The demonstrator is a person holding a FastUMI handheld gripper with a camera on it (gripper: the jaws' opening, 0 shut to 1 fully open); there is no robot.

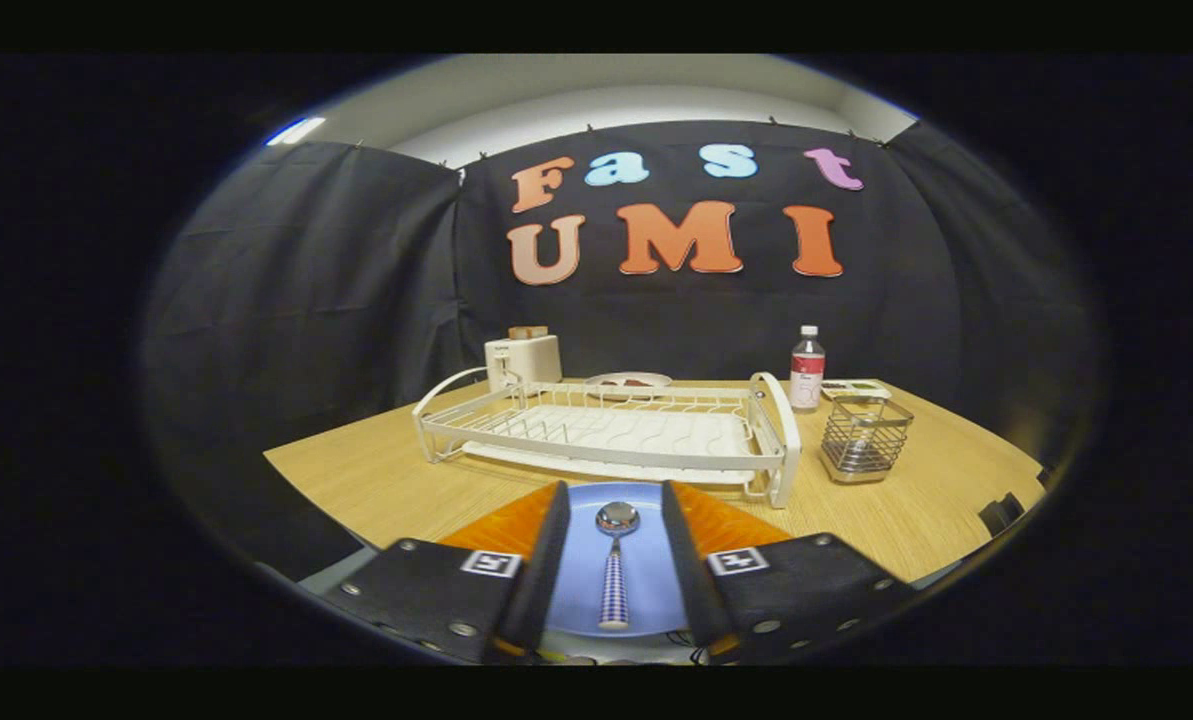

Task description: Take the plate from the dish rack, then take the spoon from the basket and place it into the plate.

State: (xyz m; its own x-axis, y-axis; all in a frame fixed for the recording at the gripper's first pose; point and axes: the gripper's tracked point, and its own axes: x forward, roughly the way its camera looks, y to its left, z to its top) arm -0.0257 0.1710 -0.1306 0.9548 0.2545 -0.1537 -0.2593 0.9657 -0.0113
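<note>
Now the spoon (614, 565) lies flat on the blue plate (646, 590), its rounded metal bowl pointing toward the dish rack (606, 437) and its checked handle running back toward the camera. The plate is smooth and round and rests on an orange ribbed mat (731, 525) on the light wood-grain table (376, 480), just in front of the rack. The gripper (614, 555) is spread wide, one finger on either side of the spoon, neither touching it and nothing held. The rack is a white wire frame with curved end handles over a white tray with wavy ridges. Right of the rack stands a square metal wire basket (864, 438). Behind the rack sit a cream toaster (523, 358), a shallow dish (628, 380), and a clear bottle (807, 368) with a white cap.
</note>
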